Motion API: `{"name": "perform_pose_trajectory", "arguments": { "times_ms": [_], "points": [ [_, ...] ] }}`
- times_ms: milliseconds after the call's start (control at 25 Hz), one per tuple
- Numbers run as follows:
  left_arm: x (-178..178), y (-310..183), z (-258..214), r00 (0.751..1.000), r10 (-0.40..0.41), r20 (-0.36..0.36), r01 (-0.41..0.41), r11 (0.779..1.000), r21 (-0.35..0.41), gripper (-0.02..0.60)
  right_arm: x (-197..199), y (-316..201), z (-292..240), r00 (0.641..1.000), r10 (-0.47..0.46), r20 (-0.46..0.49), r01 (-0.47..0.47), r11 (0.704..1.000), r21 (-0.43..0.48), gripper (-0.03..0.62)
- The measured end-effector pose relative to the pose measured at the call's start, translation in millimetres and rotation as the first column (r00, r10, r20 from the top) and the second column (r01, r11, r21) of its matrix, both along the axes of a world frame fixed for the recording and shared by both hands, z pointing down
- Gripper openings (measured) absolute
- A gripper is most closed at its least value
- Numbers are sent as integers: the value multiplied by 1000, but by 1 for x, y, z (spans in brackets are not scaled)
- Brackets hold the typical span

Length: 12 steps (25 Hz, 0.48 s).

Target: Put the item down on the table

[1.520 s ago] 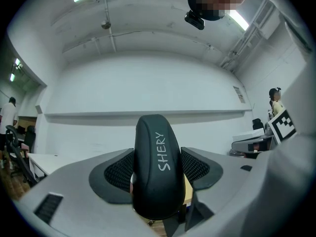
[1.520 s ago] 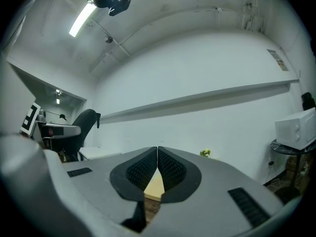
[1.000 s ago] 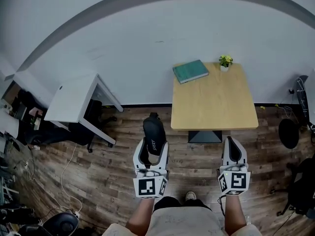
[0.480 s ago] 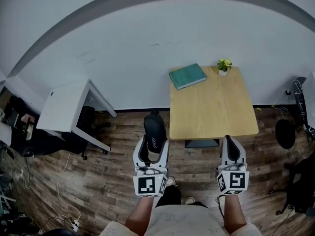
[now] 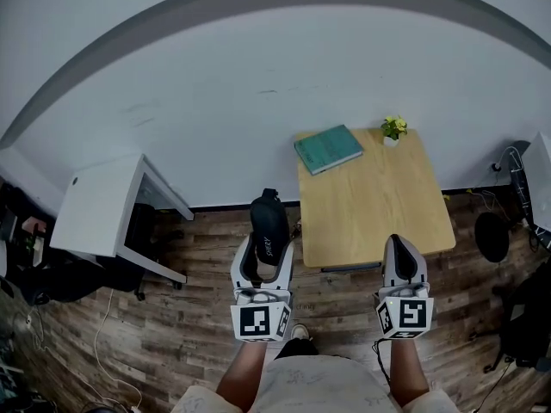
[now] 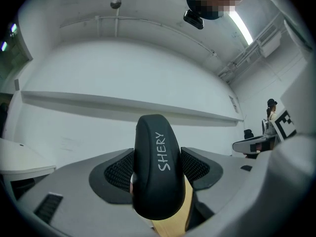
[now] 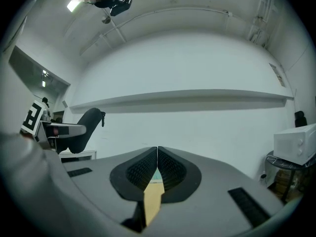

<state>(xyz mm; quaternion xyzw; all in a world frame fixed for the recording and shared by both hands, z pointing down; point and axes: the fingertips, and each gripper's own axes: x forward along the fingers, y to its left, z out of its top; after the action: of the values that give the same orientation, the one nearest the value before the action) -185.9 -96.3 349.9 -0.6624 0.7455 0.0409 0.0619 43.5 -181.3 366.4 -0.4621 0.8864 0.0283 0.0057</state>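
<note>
- The item (image 5: 269, 226) looks like matt black rubber or foam. It is smooth, with white lettering printed on it.
- The left gripper (image 5: 264, 248) has a smooth, matt grey plastic shell. Its pads (image 6: 118, 174) are black with a fine dotted grip texture.
- The right gripper (image 5: 400, 246) has the same matt grey plastic and the same black, finely textured pads.
- The surface (image 5: 379, 196) is pale wood or wood veneer, smooth and evenly finished with a faint grain.
- The floor (image 5: 198, 317) is dark wood-look planks with a streaky, uneven grain.
- The book (image 5: 328, 149) has a matt teal cover.
- The desk (image 5: 95, 205) has a smooth, plain white top.
- The wall (image 5: 258, 84) is matt white with a few faint scuffs.
</note>
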Motion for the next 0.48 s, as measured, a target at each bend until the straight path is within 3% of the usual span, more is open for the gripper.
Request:
{"name": "perform_pose_trajectory", "arguments": {
  "times_ms": [480],
  "points": [
    [-55, -54, 5, 993, 116, -6, -116, 993, 1, 304, -49, -33, -1, 993, 118, 3, -118, 993, 5, 17]
  ]
}}
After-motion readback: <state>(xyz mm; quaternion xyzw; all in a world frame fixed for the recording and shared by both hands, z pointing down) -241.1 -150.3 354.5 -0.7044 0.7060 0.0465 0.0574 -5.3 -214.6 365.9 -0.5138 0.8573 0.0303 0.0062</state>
